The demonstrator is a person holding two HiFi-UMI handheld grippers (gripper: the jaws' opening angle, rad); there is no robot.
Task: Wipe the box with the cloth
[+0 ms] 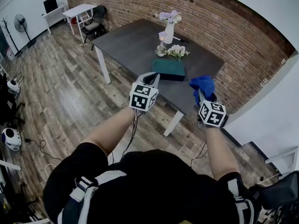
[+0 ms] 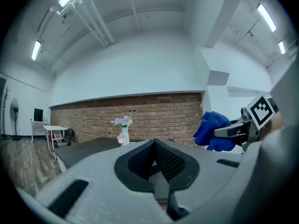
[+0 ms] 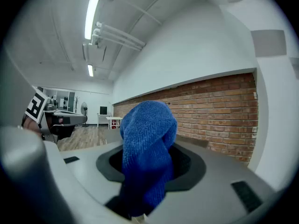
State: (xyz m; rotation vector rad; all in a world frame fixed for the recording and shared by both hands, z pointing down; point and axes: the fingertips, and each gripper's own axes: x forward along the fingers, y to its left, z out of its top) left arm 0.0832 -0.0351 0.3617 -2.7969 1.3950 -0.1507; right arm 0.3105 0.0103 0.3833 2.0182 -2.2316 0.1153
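A flat dark-teal box point(image 1: 168, 68) lies on the dark grey table point(image 1: 126, 43), near its front edge. My left gripper point(image 1: 151, 77) is raised just in front of the box, and its jaws are shut with nothing between them point(image 2: 154, 147). My right gripper point(image 1: 202, 95) is held up to the right of the table corner, shut on a bunched blue cloth point(image 1: 202, 84). In the right gripper view the cloth point(image 3: 147, 143) stands up out of the jaws and hides the fingertips. The left gripper view shows the same cloth point(image 2: 212, 130) off to the right.
Behind the box stand a white vase of purple flowers point(image 1: 169, 26), a small bunch of white flowers point(image 1: 178, 52) and a small lantern point(image 1: 161, 36). A brick wall point(image 1: 224, 36) runs behind the table. A white desk point(image 1: 79, 10) and chair point(image 1: 95, 24) stand at the far left.
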